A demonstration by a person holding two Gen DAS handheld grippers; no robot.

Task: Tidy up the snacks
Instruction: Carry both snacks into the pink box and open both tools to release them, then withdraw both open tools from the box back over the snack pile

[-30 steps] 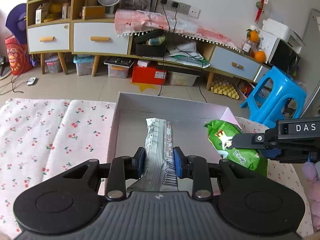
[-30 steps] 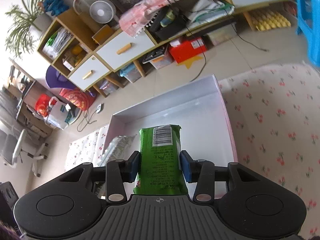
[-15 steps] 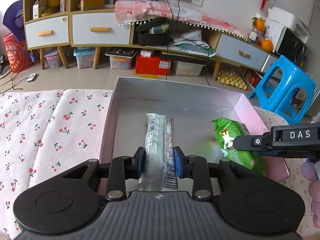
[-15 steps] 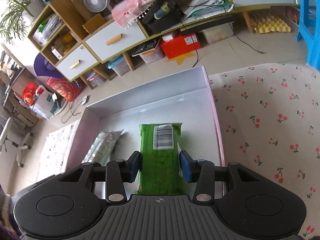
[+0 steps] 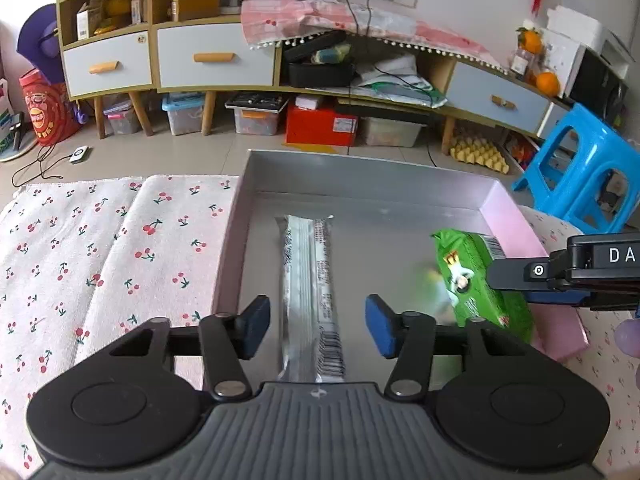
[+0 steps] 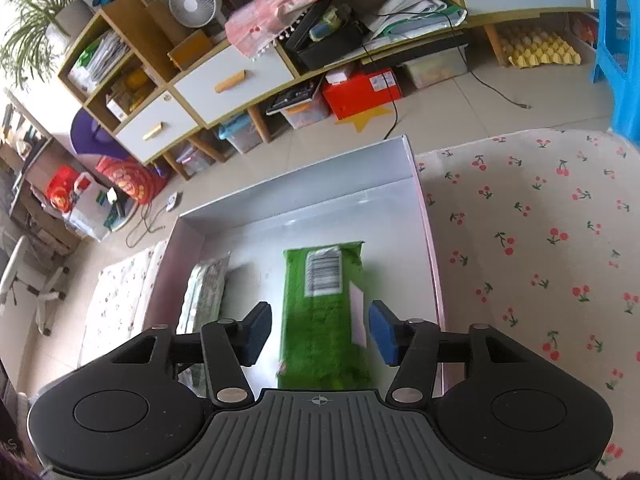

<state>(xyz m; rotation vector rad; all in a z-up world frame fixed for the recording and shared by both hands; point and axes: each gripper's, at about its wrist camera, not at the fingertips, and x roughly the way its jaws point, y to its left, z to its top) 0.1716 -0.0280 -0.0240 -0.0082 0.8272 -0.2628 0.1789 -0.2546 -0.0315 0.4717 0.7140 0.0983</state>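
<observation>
Left claw has just been opening, pads clear of the silver packet lying in the box; right claw likewise, green packet loose between

Glossy silver foil-look wrapper & shiny green plastic packet lie in a smooth matt box w/ satiny grey inside, on soft matt cherry-print cloth; grippers' bodies matt black plastic, ribbed.
</observation>
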